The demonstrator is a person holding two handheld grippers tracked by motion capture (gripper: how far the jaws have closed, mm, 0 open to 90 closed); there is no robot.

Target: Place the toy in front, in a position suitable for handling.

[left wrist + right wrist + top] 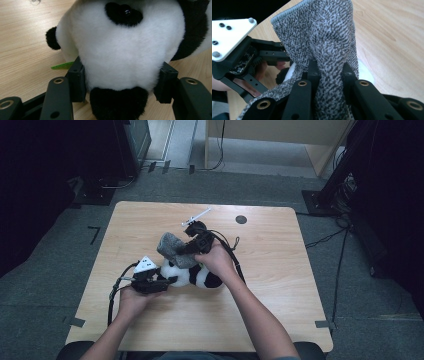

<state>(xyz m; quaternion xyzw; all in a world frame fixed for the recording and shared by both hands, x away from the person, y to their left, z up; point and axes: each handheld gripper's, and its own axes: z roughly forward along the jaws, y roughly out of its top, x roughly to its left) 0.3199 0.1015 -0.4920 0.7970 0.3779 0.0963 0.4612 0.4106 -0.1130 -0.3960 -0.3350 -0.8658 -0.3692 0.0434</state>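
Your left claw (120,82) pinches the panda (192,274) mid-tabletop (280,285), your right claw (329,72) pinches the grey knit cloth (322,37) over its head; dressing looks barely begun.

A white syringe-like tool (196,217) lies near a dark round hole (241,219) in the table (280,270).

The black-and-white plush panda (192,276) lies mid-surface on the light wooden surface (280,270). The grey knitted cloth (170,247) sits on its far left side. A small white stick (196,216) lies farther back, with a dark round hole (241,219) to its right.
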